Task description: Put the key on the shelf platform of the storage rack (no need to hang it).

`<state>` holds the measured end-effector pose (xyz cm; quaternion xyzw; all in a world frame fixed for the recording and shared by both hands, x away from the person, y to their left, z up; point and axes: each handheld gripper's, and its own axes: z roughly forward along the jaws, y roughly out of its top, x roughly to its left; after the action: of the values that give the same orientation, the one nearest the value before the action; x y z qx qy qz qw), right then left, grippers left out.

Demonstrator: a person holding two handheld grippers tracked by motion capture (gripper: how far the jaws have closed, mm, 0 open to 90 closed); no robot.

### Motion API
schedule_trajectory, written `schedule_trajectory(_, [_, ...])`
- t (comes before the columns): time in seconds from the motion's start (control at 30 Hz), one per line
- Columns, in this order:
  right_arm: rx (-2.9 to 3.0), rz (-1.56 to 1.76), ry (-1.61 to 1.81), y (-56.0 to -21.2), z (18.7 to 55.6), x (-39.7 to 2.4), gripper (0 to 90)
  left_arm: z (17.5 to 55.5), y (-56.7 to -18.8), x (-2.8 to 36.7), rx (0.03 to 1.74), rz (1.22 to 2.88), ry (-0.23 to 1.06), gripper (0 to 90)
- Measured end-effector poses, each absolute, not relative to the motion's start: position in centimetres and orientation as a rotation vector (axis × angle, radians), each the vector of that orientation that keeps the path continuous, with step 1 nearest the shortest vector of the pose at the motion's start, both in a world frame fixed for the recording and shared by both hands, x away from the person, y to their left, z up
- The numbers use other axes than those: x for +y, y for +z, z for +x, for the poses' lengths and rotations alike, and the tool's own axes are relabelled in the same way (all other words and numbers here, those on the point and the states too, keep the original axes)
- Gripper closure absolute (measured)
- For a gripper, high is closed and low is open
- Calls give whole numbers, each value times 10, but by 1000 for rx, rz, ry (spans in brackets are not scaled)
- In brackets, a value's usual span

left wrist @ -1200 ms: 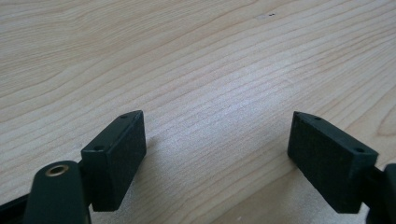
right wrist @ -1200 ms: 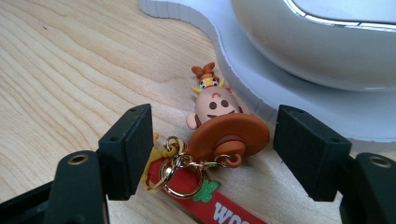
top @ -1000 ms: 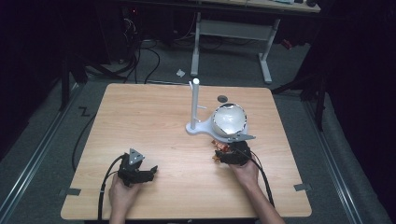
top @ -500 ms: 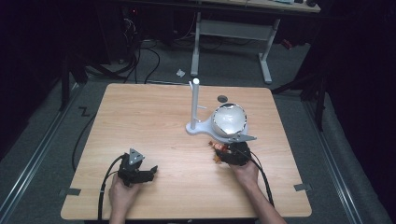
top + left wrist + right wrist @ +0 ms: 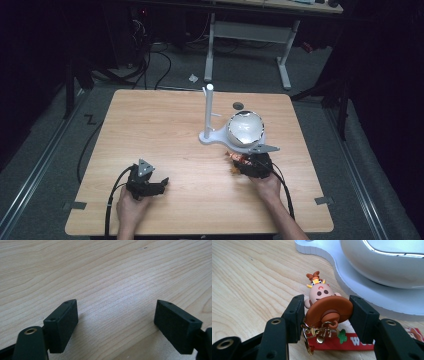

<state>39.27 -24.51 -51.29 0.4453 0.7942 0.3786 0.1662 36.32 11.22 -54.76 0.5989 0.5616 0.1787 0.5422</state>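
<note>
Keychain figure (image 5: pixel 325 307): red strap (image 5: pixel 352 342) partly hidden under my right gripper (image 5: pixel 327 315), whose just-closing jaws pinch its brown hat; stand base (image 5: pixel 367 293) at 1 o'clock. Left gripper (image 5: pixel 116 322) spread, empty.

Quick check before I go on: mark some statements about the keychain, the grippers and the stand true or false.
1. The right gripper is shut on the keychain. True; its jaws have just been closing.
2. The left gripper holds a keychain. False: open, nothing between its jaws.
3. The keychain hangs on the stand's post. False: it lies on the table.
4. A silver bowl sits on the stand's base. True.
</note>
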Motion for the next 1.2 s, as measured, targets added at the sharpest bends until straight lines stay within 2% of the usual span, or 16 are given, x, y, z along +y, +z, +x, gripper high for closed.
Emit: schedule_trajectory(1.2, [2222,1213,1159,-441,365,-287,488,363,-548,112,1334,1421,424,196])
